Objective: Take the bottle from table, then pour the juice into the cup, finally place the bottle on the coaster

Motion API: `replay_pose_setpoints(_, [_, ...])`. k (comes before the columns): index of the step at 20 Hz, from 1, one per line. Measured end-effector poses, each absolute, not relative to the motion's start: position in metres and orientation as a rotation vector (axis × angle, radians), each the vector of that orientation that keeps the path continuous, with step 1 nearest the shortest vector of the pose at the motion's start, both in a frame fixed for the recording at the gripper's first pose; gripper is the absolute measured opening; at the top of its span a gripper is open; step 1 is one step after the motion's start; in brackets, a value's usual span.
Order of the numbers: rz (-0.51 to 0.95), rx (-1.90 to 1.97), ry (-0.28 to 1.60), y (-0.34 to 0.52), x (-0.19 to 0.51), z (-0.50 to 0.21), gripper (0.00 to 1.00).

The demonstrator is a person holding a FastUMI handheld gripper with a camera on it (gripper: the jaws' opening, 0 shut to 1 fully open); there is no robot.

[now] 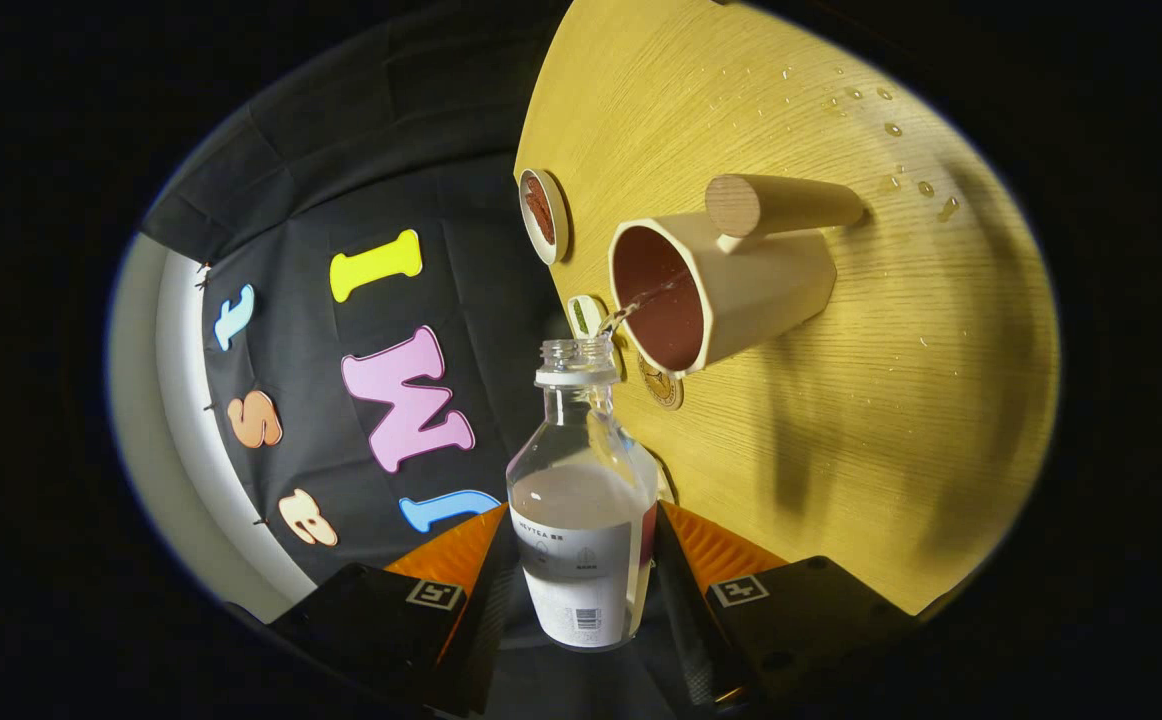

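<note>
Wood bench [841, 420] looks yellow-brown, w/ black cloth wall behind it. Little drops of liquid [891, 128] sit on the bench past the cup. The fingers [581, 590] hold the bottle [581, 520] tight, one on each side of its lower part. The bottle is clear, w/ a white label and no cap. It is tipped so its open mouth points at the cup [711, 285]. A thin stream [641, 302] runs from the mouth into the cup. The cup is cream outside and dark red inside, w/ a round wood handle [776, 205] on its side. It stands on the bench just beyond the bottle's mouth. A round coaster [544, 215] w/ a red-brown middle lies near the cup. Two more small round coasters [661, 385] lie close to the cup, near the bottle's mouth.
</note>
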State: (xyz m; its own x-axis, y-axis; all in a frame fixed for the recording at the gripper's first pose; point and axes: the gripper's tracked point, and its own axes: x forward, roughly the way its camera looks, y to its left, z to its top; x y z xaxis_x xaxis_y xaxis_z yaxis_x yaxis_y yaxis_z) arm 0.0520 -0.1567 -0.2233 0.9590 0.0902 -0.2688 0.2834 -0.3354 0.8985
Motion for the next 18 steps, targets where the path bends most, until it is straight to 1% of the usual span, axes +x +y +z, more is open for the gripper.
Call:
replay_pose_setpoints(12, [-0.212, 1.979, 0.254, -0.155, 0.066, -0.223, 0.74])
replay_pose_setpoints(18, [-0.226, 2.055, 0.2, -0.159, 0.076, -0.22, 0.74])
